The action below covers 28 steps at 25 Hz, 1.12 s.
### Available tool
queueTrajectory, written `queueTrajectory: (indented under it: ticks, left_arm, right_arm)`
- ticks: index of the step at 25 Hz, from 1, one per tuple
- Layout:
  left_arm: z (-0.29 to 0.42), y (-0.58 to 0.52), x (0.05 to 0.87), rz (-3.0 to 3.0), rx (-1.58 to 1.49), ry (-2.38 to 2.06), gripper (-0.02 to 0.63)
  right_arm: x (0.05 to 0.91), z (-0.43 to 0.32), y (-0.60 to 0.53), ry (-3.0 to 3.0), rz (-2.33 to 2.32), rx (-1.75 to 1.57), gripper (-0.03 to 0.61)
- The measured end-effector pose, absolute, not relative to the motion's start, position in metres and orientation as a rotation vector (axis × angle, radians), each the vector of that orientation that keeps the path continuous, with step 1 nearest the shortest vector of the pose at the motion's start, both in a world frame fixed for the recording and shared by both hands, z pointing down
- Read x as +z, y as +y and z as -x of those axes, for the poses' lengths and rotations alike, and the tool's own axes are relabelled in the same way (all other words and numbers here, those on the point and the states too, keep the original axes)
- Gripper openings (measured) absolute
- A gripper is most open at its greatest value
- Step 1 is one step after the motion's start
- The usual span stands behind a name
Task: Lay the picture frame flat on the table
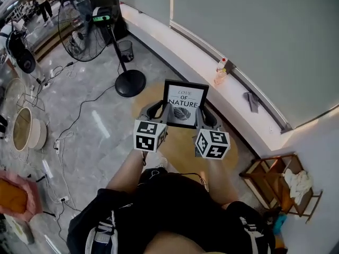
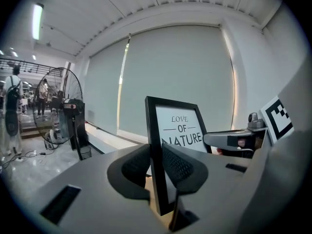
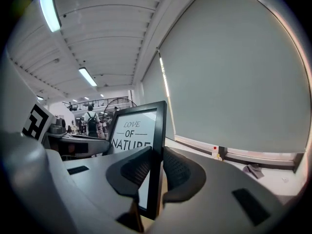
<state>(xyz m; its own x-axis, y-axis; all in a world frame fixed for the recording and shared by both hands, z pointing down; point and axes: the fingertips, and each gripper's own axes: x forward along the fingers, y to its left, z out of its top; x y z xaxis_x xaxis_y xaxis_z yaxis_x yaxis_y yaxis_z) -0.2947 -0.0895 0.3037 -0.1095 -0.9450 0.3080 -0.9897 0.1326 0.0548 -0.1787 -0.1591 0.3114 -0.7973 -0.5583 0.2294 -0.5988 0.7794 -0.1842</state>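
A black picture frame (image 1: 185, 103) with a "LOVE OF NATURE" print stands upright over the round wooden table (image 1: 180, 142), its print facing me. My left gripper (image 1: 161, 109) is shut on the frame's left edge, and my right gripper (image 1: 204, 112) is shut on its right edge. In the left gripper view the frame (image 2: 180, 128) runs edge-on between the ribbed pads of the left gripper (image 2: 157, 167). The right gripper view has the frame (image 3: 134, 128) pinched the same way in the right gripper (image 3: 155, 172). Whether the frame's bottom edge touches the table is hidden.
A floor fan (image 1: 85, 23) on a round base (image 1: 130, 82) and a wire bin (image 1: 125, 49) stand beyond the table, with cables across the floor. A bottle (image 1: 221, 70) and a cloth (image 1: 252, 100) lie on the window ledge. A wooden rack (image 1: 275, 181) stands at the right.
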Motion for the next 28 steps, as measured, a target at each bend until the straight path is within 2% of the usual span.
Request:
queueTrajectory:
  ticks: [8, 16, 28]
  left_arm:
    - [0.303, -0.183, 0.388, -1.998, 0.352, -1.819, 0.091]
    - [0.266, -0.234, 0.517, -2.011, 0.545, -1.44, 0.091]
    - [0.228, -0.221, 0.736, -1.814, 0.702, -1.057, 0.092]
  right_arm:
    - [0.393, 0.176, -0.228, -2.569, -1.145, 0.538, 0.091]
    - [0.525, 0.133, -0.252, -2.263, -1.306, 0.827, 0.091]
    - [0.737, 0.093, -0.221, -1.878, -1.326, 1.144, 0.091]
